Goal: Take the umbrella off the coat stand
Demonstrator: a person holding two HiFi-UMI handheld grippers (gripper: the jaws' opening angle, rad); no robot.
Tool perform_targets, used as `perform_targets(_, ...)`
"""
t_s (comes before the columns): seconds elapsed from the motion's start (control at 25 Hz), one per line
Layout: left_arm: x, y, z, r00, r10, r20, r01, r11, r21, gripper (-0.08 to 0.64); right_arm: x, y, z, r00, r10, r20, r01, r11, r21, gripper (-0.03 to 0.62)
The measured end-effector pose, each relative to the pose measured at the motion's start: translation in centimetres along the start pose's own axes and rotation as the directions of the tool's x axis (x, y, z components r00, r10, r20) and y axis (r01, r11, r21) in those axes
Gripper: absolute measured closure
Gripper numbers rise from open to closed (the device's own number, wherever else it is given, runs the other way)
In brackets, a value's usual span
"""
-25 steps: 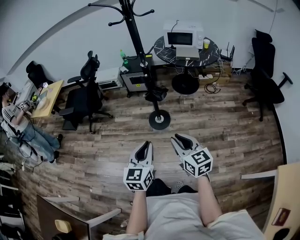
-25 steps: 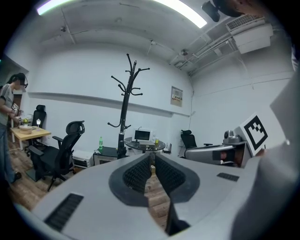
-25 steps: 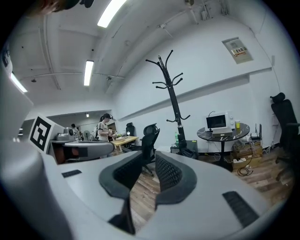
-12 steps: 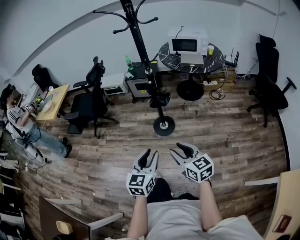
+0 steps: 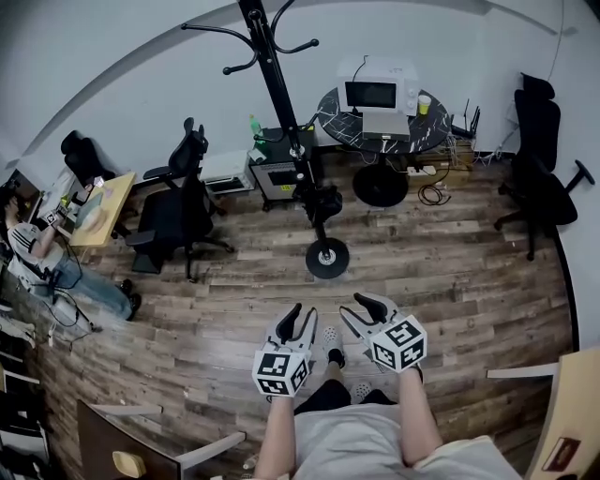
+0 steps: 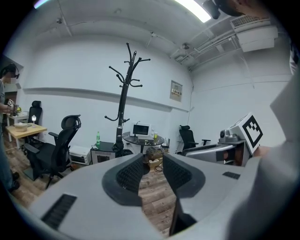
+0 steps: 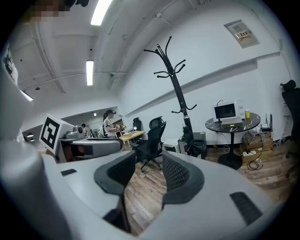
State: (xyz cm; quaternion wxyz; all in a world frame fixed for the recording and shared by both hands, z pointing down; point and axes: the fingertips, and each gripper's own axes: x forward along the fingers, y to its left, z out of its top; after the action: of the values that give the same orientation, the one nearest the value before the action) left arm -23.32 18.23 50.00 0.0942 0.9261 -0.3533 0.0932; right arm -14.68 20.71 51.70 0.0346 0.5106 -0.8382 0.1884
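Both empty and spreading wider, the left tongs (image 5: 299, 319) and right tongs (image 5: 364, 309) hang side by side over the brown wooden plank floor (image 5: 450, 272); well beyond them, the folded black umbrella (image 5: 323, 200) hangs low against the pole of the tall black metal coat stand (image 5: 279, 94).

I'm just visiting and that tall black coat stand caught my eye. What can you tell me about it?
The coat stand is a tall, slim black pole, seemingly metal, with curved hooks branching near its top, all bare. It stands upright on a round disc base on the wood-plank floor, near the white wall, between a black office chair and a round dark table. A dark bundle, probably the folded umbrella, hangs low on the pole.
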Motion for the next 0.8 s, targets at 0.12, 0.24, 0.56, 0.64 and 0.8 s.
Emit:
perform_targets(0.12, 1.4, 0.9, 0.8, 1.000, 0.004, 0.017, -0.004, 1.000, -0.015, 0.426, 0.5, -1.0, 1.3, 1.000, 0.000, 0.015, 0.000, 1.000, 0.010, 0.407)
perform_targets(0.24, 2.8, 1.7, 1.8, 0.999, 0.006, 0.033, -0.005, 1.000, -0.026, 0.426, 1.1, -2.4, 2.3, 1.000, -0.014, 0.007, 0.014, 1.000, -0.004, 0.407)
perform_targets(0.56, 6.9, 5.0, 4.2, 0.998, 0.022, 0.059, -0.019, 0.998, -0.055, 0.426, 5.1, -5.0, 4.7, 1.000, -0.005, -0.029, 0.004, 0.999, -0.036, 0.407)
perform_targets(0.64, 8.1, 6.1, 4.6, 0.998, 0.027, 0.059, -0.024, 0.998, -0.064, 0.426, 6.3, -5.8, 5.4, 0.999, 0.001, -0.041, -0.003, 0.999, -0.047, 0.407)
perform_targets(0.8, 10.5, 8.4, 5.7, 0.997, 0.037, 0.067, -0.031, 0.996, -0.079, 0.426, 8.8, -7.5, 7.0, 0.999, 0.003, -0.054, -0.007, 0.998, -0.067, 0.407)
